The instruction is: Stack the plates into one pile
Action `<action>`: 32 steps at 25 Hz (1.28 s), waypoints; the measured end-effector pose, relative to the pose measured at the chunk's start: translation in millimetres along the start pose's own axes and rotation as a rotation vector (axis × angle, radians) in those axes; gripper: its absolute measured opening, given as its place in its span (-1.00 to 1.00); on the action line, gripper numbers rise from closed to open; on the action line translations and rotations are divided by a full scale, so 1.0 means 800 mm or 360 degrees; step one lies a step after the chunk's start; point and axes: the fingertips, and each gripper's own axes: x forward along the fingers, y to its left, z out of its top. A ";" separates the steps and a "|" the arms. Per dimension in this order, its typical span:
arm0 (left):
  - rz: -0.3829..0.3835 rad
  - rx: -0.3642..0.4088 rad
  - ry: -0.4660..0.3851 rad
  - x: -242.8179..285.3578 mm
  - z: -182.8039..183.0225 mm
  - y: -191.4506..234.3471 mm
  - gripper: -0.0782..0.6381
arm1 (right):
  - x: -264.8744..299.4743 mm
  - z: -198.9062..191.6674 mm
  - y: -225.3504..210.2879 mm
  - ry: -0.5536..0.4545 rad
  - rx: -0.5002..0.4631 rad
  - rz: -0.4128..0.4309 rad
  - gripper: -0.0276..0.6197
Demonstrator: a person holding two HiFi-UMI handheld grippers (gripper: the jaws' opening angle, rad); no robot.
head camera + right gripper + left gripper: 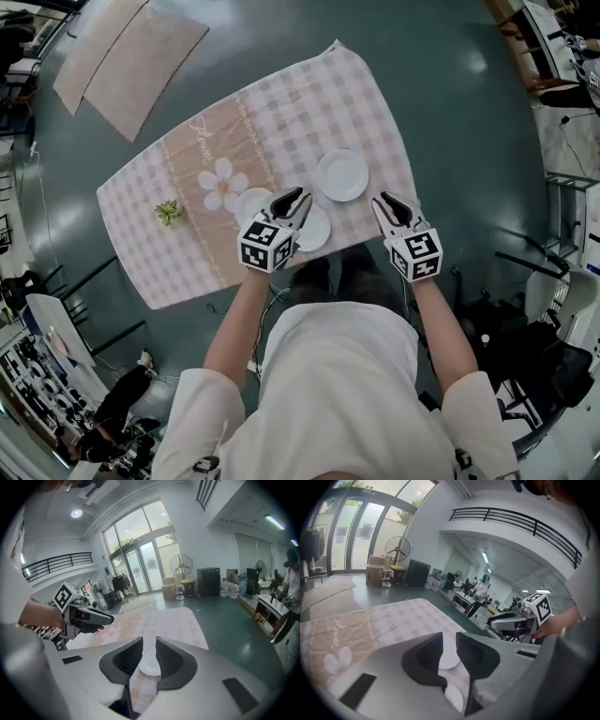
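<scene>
A big hall with a dark green floor [450, 112] lies around my table [131, 202], which wears a checked cloth [309, 103] with a flower [222, 183] printed on it. Three white plates lie apart on the cloth, none stacked: the far plate [342, 174], the left plate [249, 199] and the near plate [317, 231] close to the table's front edge. A small green thing [169, 213] sits well to their left. My left tool [292, 206] hangs above the left and near plates, jaws partly apart and holding nothing. My right tool [388, 208] hovers just right of the far plate, jaws likewise parted and empty
</scene>
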 end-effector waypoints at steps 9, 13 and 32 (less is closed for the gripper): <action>0.0050 -0.0002 0.0225 0.069 -0.050 0.035 -0.50 | 0.053 -0.055 -0.036 0.0171 0.0104 0.0046 -0.59; 0.0047 0.0006 0.0308 0.091 -0.068 0.043 -0.49 | 0.076 -0.078 -0.051 0.0236 0.0141 0.0054 -0.59; 0.0160 -0.0171 0.0633 0.179 -0.143 0.087 -0.45 | 0.148 -0.168 -0.099 0.0491 0.0460 0.0074 -0.57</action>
